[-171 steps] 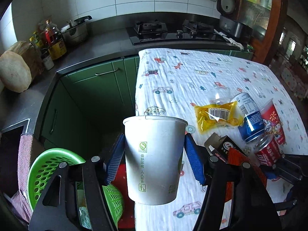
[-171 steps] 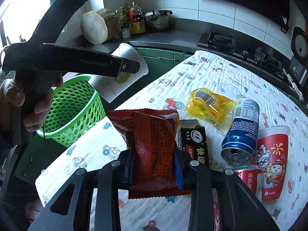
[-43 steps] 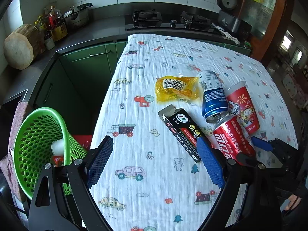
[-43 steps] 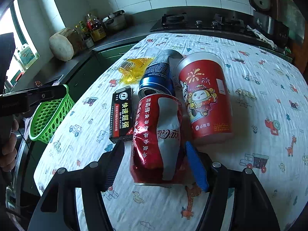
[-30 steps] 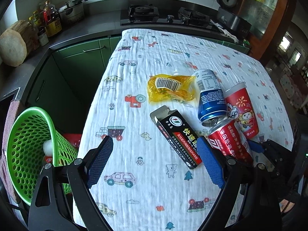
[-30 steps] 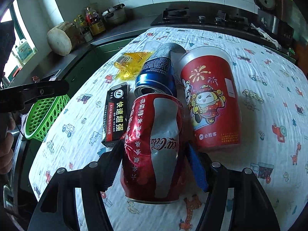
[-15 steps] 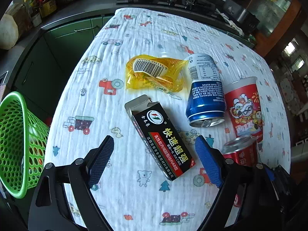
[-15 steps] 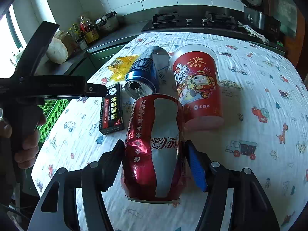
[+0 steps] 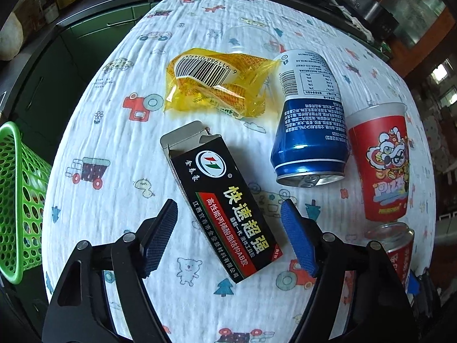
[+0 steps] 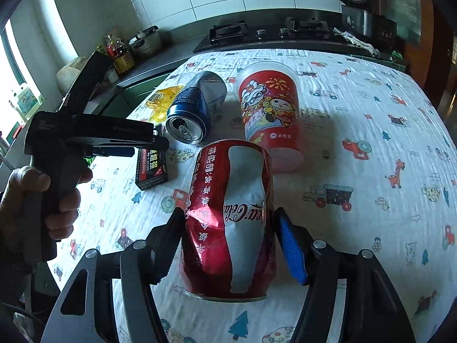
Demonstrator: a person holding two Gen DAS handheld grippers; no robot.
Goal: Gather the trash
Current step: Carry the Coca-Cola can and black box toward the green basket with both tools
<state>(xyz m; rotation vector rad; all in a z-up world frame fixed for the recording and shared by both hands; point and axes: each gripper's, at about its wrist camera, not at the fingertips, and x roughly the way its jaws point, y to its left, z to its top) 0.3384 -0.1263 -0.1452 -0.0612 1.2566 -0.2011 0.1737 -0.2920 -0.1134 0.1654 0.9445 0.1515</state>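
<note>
A black glue box (image 9: 225, 200) lies open-ended on the printed tablecloth (image 9: 114, 200). My left gripper (image 9: 228, 204) hangs just above it, jaws closing with the box between them, and the blue pads (image 9: 160, 234) stand clear of its sides. My right gripper (image 10: 228, 211) is shut on a dented red cola can (image 10: 228, 214), held above the cloth. In the right wrist view a hand (image 10: 42, 197) holds the left gripper (image 10: 155, 143) over the box (image 10: 151, 168).
A yellow wrapper (image 9: 217, 85), a blue can (image 9: 310, 131) on its side and a red paper cup (image 9: 382, 165) lie beyond the box. A green basket (image 9: 17, 200) stands off the table's left edge. Green cabinets and a hob run behind.
The left gripper has come down over the black box and its jaws have narrowed around it. The right gripper has shifted with the red can, and the left gripper now shows in its view.
</note>
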